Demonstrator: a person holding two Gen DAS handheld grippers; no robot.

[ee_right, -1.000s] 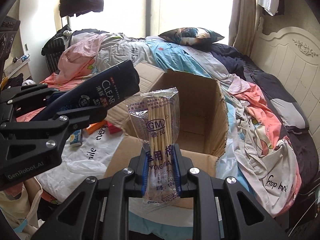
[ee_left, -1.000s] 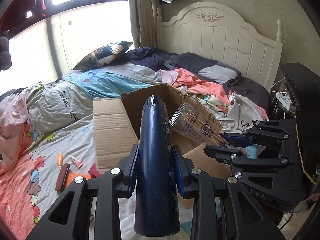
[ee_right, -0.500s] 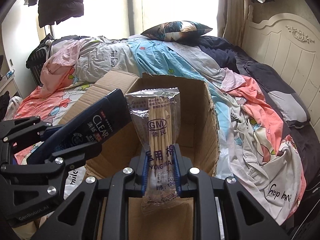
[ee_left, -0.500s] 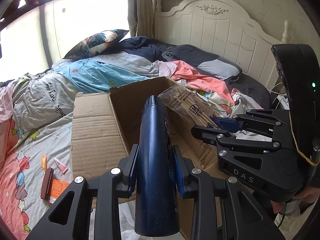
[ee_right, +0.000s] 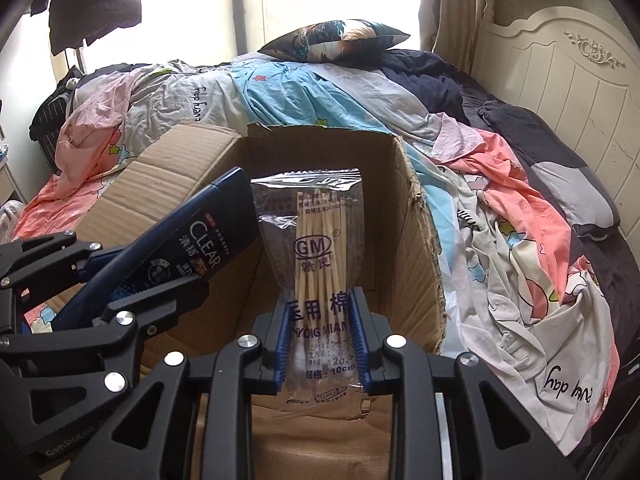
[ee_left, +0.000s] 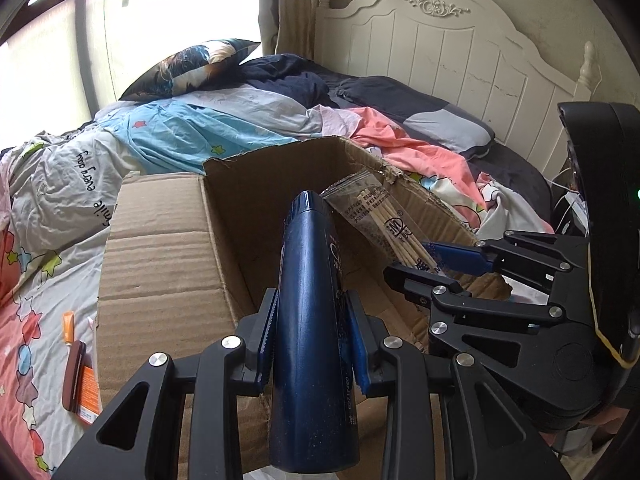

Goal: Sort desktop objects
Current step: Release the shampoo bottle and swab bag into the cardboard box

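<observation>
My left gripper (ee_left: 312,332) is shut on a dark blue shampoo bottle (ee_left: 310,300), which points up over the open cardboard box (ee_left: 168,264). In the right wrist view the same bottle (ee_right: 200,248) shows its CLEAR label, slanting in from the left. My right gripper (ee_right: 320,336) is shut on a clear packet of cotton swabs (ee_right: 316,248), held upright above the box's inside (ee_right: 416,248). From the left wrist view the swab packet (ee_left: 376,216) leans in from the right gripper (ee_left: 432,264), close beside the bottle's tip. Both items hang over the box opening.
The box sits on a bed covered in rumpled bedding (ee_right: 520,216). An orange packet with a dark case (ee_left: 80,380) and a small orange tube (ee_left: 69,326) lie on the sheet left of the box. A white headboard (ee_left: 460,40) stands behind.
Both grippers have moved forward and down, so the bottle and the swab packet now hang over the box's opening. The grips are unchanged.
</observation>
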